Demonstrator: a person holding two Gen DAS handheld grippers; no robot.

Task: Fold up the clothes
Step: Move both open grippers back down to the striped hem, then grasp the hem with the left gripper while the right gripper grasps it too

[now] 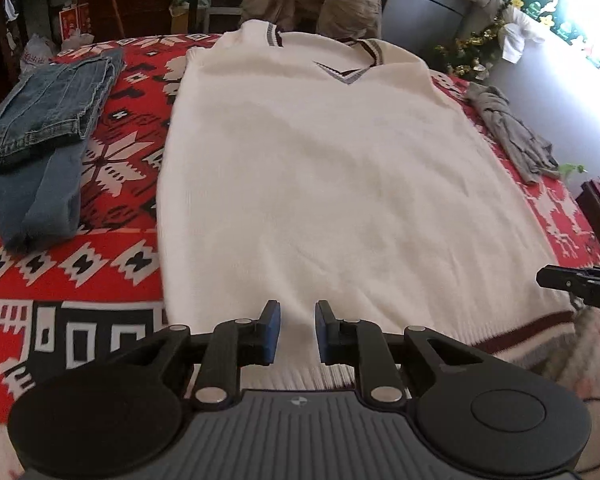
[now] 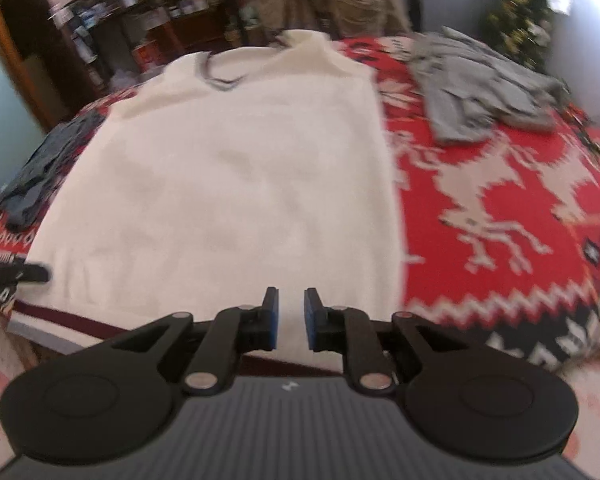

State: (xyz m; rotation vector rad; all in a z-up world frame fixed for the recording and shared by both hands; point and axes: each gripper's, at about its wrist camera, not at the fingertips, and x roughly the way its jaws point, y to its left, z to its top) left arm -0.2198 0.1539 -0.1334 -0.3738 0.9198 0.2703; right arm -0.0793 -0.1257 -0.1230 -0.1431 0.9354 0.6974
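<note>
Left gripper [image 1: 297, 332] jaws parted above sweater [image 1: 320, 184] hem, nothing gripped

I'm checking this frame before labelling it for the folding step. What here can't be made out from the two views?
- Sweater hem: in the left wrist view, the left hand-held gripper hides its middle.
- Sweater sleeves: not visible in either view; tucked under or absent, cannot tell.
- Grey garment: motion blur in the right wrist view hides what it is.
- Jeans: cut off by the left edge in the left wrist view.
</note>
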